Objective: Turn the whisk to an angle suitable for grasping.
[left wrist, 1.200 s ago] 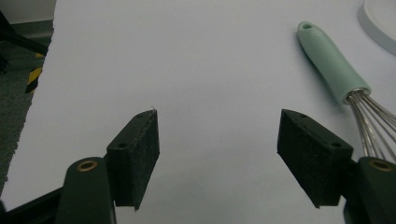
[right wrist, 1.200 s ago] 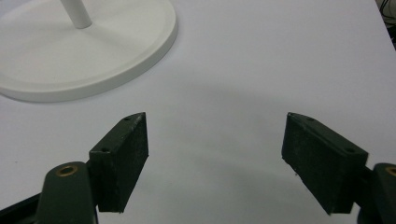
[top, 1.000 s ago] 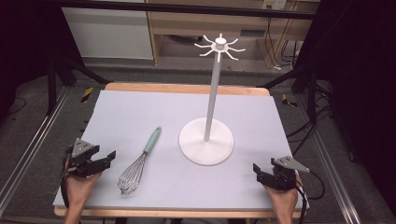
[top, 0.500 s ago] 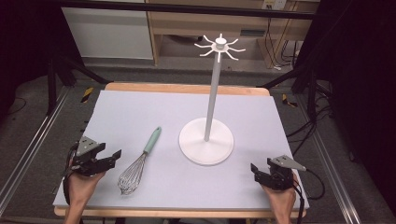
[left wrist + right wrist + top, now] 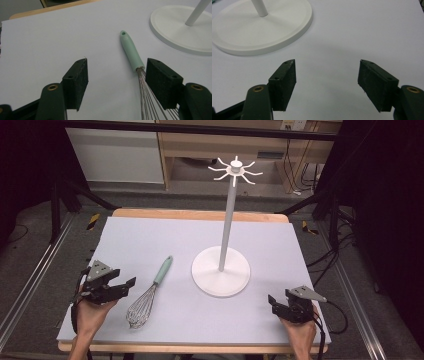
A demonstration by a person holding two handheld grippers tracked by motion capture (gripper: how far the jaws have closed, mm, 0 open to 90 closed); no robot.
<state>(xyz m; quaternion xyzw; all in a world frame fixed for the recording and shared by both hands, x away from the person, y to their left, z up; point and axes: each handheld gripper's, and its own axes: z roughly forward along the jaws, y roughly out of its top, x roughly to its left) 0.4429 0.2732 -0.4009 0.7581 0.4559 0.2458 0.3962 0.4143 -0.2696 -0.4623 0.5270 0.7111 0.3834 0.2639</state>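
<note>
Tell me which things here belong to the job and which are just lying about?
In the job:
- metal wire whisk with a mint-green handle
- left gripper, open beside it
- tall white hook stand on a round base, likely

Just there:
- right gripper, open, idle
- pale grey table mat

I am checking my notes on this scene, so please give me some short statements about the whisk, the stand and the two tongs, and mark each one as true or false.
1. The whisk lies flat on the table, to the left of the white stand. True.
2. The left tongs are shut on the whisk's handle. False: their jaws are open and hold nothing; the whisk lies just beside them.
3. The whisk's handle is pale green. True.
4. The whisk hangs from a hook at the top of the stand. False: the hooks are bare.
5. The right tongs are open, near the stand's round base. True.
6. The stand has fallen over. False: it is upright.
</note>
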